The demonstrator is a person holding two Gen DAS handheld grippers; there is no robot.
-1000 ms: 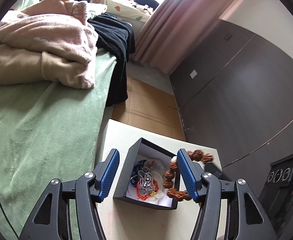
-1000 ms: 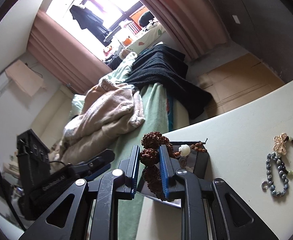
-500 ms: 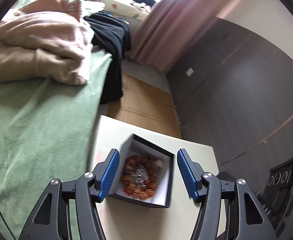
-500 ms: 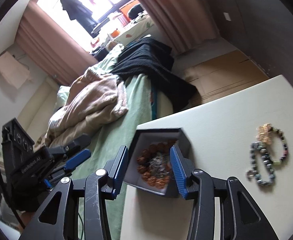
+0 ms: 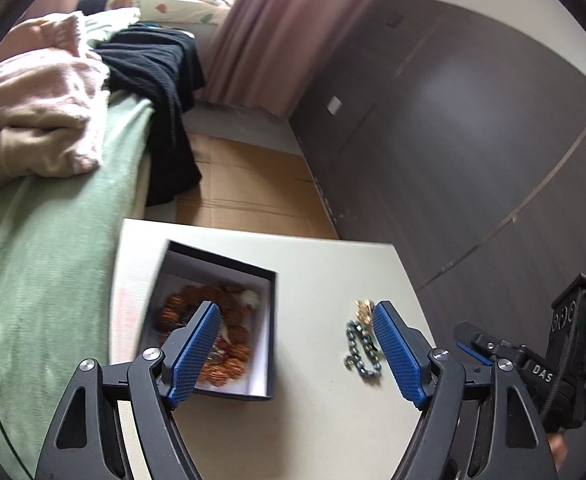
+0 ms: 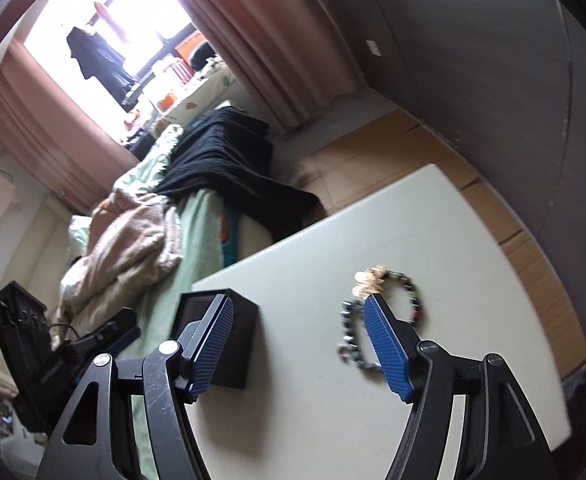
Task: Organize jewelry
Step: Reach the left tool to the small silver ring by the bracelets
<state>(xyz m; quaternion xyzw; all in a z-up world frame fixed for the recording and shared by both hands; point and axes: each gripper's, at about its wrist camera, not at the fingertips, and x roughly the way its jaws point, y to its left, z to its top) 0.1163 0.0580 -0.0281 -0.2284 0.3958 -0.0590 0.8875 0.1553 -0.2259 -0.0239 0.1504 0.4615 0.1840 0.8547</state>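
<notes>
A black jewelry box (image 5: 267, 312) with a white lining sits on the cream table (image 5: 325, 264). A brown bead bracelet (image 5: 229, 334) lies inside it over other pieces. A dark bead bracelet (image 5: 359, 350) and a gold ornament (image 5: 364, 309) lie on the table to the box's right. My left gripper (image 5: 295, 346) is open and empty, above the table between box and bracelet. My right gripper (image 6: 299, 338) is open and empty; the box (image 6: 233, 340) is by its left finger, and the dark bracelets (image 6: 351, 330) and gold ornament (image 6: 369, 280) are by its right finger.
A bed with a green cover (image 5: 41, 256), a pink blanket (image 5: 33, 112) and black clothing (image 5: 161, 88) lies left of the table. Cardboard (image 5: 245, 184) covers the floor beyond. A dark wall (image 5: 473, 128) stands to the right. The right gripper's body (image 5: 533, 364) shows at lower right.
The right gripper, shut on the brown bead bracelet a second ago, has released it into the box, opened wide and swung right toward the dark bracelets. The left gripper has also shifted right.
</notes>
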